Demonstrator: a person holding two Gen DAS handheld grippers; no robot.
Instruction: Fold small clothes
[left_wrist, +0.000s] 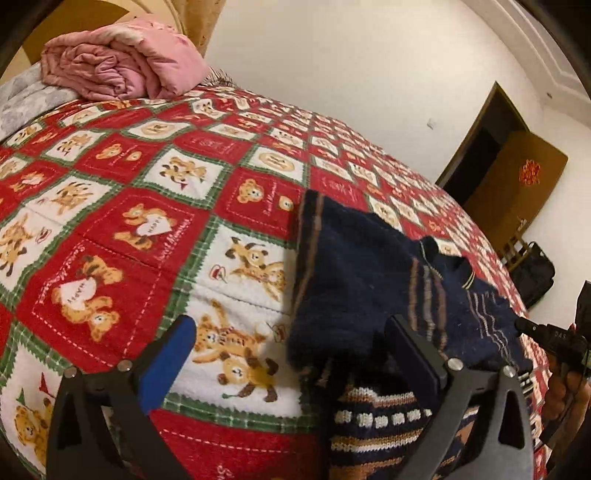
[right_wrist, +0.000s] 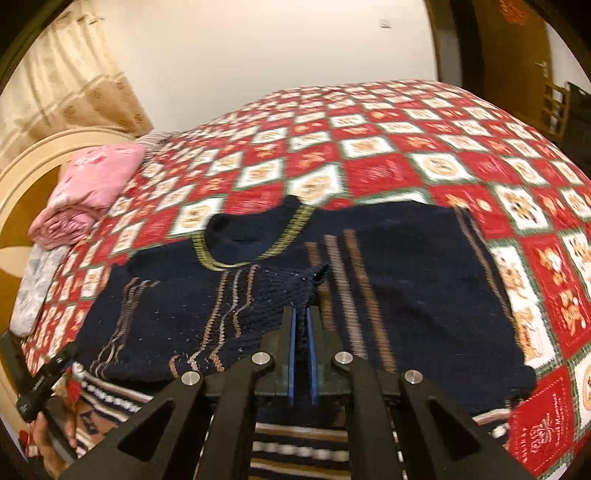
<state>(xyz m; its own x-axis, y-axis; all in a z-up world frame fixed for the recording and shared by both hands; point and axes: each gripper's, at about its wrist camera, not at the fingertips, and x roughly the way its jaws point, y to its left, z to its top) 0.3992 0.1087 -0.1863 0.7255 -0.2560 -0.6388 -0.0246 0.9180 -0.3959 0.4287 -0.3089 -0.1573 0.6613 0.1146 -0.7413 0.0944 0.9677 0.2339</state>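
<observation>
A small navy knit sweater (right_wrist: 413, 266) with tan stripes and a yellow-trimmed collar lies on the bed, partly folded. It also shows in the left wrist view (left_wrist: 351, 266), at the right. My right gripper (right_wrist: 302, 312) is shut on a fold of the sweater's knit and holds it a little above the body. My left gripper (left_wrist: 291, 343) is open over the sweater's left edge, with its right finger (left_wrist: 413, 350) against the knit and its blue-padded left finger (left_wrist: 170, 365) over the blanket. It holds nothing.
The bed is covered by a red, white and green teddy-bear blanket (left_wrist: 147, 221). A folded pink quilt (left_wrist: 118, 62) and a grey cloth (right_wrist: 37, 291) lie by the headboard. A brown door (left_wrist: 517, 177) stands beyond the bed.
</observation>
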